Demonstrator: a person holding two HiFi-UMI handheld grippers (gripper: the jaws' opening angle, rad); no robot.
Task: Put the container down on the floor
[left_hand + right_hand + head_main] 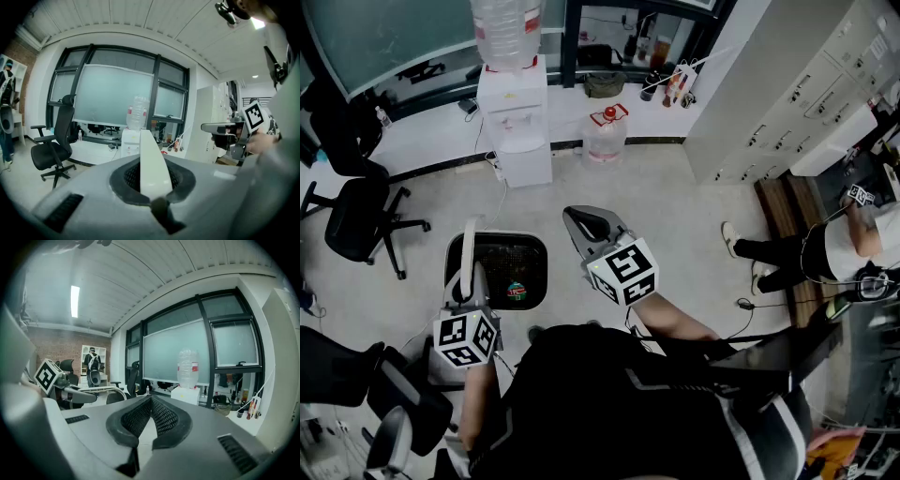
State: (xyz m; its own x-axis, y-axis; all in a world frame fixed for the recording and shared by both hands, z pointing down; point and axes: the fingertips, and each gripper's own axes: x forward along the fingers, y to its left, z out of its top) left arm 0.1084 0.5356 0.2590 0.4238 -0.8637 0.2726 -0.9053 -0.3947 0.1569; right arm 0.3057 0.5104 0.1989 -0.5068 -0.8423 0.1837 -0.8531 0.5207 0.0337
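The white handle of the container is clenched by the left gripper — the right gripper, to its right, is closed on nothing.

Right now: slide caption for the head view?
Left tool grips the white handle of the container; right tool hangs shut, empty.

Black top, pale seam lines; black-white marker cubes

Nothing is legible: the red label on the bottle and the sticker inside the container are too small to read.
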